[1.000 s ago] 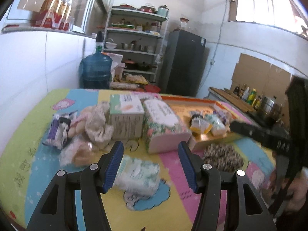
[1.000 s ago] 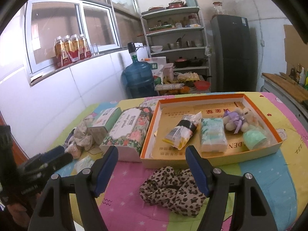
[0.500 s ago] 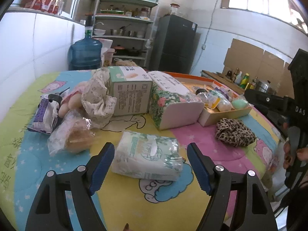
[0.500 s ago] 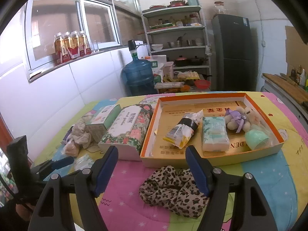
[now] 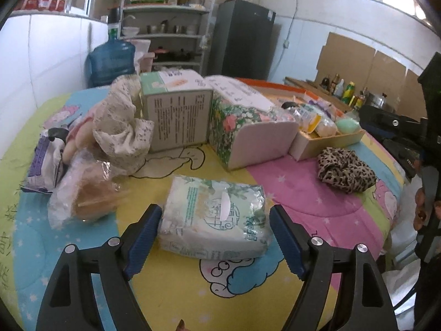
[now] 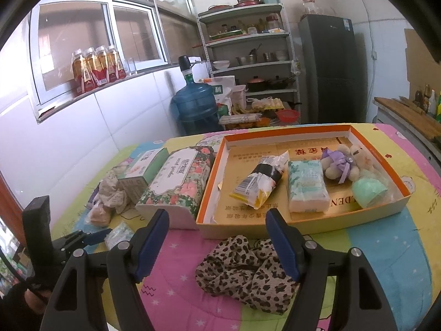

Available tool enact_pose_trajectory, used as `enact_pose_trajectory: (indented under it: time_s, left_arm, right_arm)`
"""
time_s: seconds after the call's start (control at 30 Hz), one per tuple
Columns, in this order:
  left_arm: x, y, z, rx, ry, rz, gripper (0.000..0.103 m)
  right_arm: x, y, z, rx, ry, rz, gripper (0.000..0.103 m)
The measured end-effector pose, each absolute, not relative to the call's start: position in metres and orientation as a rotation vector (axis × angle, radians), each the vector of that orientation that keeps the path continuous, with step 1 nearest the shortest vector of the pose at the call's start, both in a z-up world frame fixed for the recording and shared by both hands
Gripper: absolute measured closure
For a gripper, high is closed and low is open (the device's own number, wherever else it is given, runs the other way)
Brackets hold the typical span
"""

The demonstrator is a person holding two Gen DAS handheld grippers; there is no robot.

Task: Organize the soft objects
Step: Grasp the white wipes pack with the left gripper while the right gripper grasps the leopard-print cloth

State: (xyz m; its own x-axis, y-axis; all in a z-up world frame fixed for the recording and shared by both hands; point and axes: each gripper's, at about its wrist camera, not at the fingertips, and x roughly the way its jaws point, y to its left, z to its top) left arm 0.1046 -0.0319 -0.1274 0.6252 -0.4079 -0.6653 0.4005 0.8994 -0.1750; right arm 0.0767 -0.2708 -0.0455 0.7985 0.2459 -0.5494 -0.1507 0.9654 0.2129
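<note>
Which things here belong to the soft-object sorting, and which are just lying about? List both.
Part of the job:
- white-and-green plastic tissue pack between the open left gripper fingers
- leopard-print fabric scrunchie below the open right gripper
- orange-rimmed cardboard tray
- cream lace scrunchie

Lying about:
- blue water jug
- grey metal shelf
- dark fridge

Left tool (image 5: 215, 233) open, straddling tissue pack (image 5: 213, 216).
</note>
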Motion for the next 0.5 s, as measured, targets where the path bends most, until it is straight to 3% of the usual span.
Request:
enact_pose_trajectory:
  time_s: [0.2,0.37,0.5]
  left_arm:
    - [0.105,-0.039,-0.128,-0.002,0.775,-0.448,0.022]
    - [0.102,-0.033,-0.129,-0.026,0.758,-0.444,0.034]
    - [0.099,-0.027,-0.129,-0.068,0.745,-0.456,0.037]
  right_arm:
    - [0.074,-0.274,-0.048,0.164,0.616,0.200,0.031]
    - [0.070,-0.282,-0.062,0.171,0.665,0.195,0.031]
    - [0.070,-0.283,-0.078,0.172,0.718,0.195,0.031]
